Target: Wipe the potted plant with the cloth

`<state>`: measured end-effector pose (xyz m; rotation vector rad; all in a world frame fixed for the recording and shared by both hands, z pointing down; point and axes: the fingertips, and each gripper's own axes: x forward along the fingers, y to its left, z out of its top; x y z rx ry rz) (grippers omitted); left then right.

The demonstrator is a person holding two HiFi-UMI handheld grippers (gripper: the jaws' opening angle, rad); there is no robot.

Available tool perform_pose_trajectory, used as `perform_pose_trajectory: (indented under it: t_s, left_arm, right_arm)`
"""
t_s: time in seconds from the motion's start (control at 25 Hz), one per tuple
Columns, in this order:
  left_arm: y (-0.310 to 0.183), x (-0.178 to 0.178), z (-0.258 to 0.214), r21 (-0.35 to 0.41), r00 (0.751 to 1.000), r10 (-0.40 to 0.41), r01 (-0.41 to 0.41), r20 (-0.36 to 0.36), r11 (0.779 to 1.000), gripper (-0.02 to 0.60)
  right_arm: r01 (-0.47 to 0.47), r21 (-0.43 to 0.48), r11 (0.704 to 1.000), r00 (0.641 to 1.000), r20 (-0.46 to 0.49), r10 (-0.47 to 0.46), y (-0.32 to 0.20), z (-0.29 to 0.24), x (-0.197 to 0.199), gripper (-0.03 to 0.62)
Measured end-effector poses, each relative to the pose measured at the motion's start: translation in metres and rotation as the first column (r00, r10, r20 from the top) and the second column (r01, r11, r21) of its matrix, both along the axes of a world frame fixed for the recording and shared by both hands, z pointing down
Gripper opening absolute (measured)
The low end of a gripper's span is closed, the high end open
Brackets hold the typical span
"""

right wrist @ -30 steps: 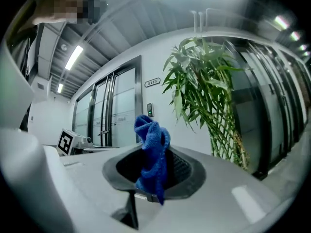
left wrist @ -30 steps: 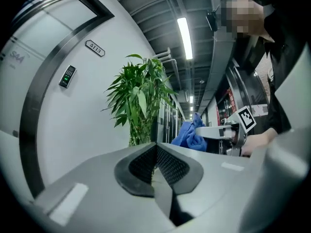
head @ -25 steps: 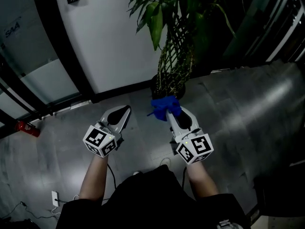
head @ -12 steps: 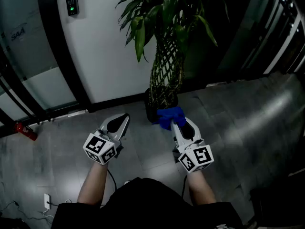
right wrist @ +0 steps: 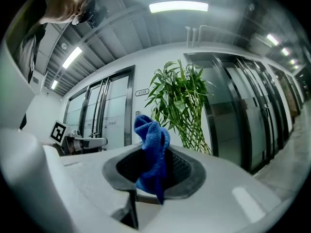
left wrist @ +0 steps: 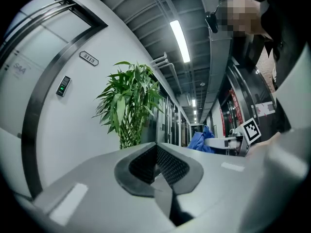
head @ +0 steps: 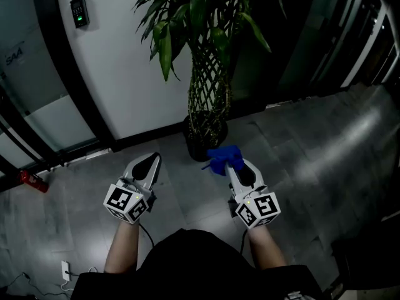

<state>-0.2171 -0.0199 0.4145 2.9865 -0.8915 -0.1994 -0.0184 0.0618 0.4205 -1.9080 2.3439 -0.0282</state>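
Clamping blue cloth (head: 223, 157), right gripper (head: 232, 166) drawn back from potted plant (head: 207, 99); left gripper (head: 152, 159) clenched, empty.

A wall-mounted access reader (head: 79, 11) is fixed to the white wall (head: 125, 74), just beside a black door frame (head: 94, 105). A door number plate (left wrist: 90, 58) is mounted near it. A red fire extinguisher (head: 30, 180) rests on the grey floor (head: 325, 142). A linear ceiling light (left wrist: 180, 40) is lit.

My left gripper (head: 150, 161) and right gripper (head: 236, 167) are pale grey shells with dark ribbed pads (left wrist: 170, 165), each with a black-and-white marker cube (head: 128, 200) at its six o'clock end. I wear a black top (head: 187, 266).
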Motion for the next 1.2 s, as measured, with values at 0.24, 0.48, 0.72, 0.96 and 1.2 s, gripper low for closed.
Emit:
perform_pose_trajectory:
  t_s: [0.24, 0.48, 0.72, 0.96, 1.2]
  left_arm:
    - [0.001, -0.019, 0.007, -0.032, 0.998, -0.064, 0.064, -0.008, 0.997, 0.006]
    - [0.005, -0.026, 0.013, -0.039, 0.997, -0.079, 0.079, -0.009, 0.996, 0.006]
    - [0.007, -0.033, 0.019, -0.047, 0.996, -0.093, 0.092, -0.017, 0.995, 0.007]
    - [0.011, -0.028, 0.024, -0.065, 0.998, -0.067, 0.067, -0.012, 0.996, 0.006]
    - [0.012, -0.023, 0.030, -0.079, 0.996, -0.077, 0.074, -0.036, 0.994, 0.008]
  right_arm:
    - [-0.043, -0.011, 0.999, 0.999, 0.022, 0.044, 0.015, 0.011, 0.013, 0.104]
    - [-0.058, -0.007, 0.998, 0.998, 0.016, 0.058, 0.016, 0.012, 0.015, 0.104]
    - [-0.050, -0.010, 0.999, 0.999, 0.012, 0.050, 0.018, 0.015, 0.008, 0.104]
    - [-0.046, -0.018, 0.999, 0.998, -0.043, 0.045, 0.020, 0.017, 0.001, 0.104]
    - [-0.038, -0.042, 0.998, 0.999, 0.006, 0.038, 0.024, 0.021, -0.001, 0.104]
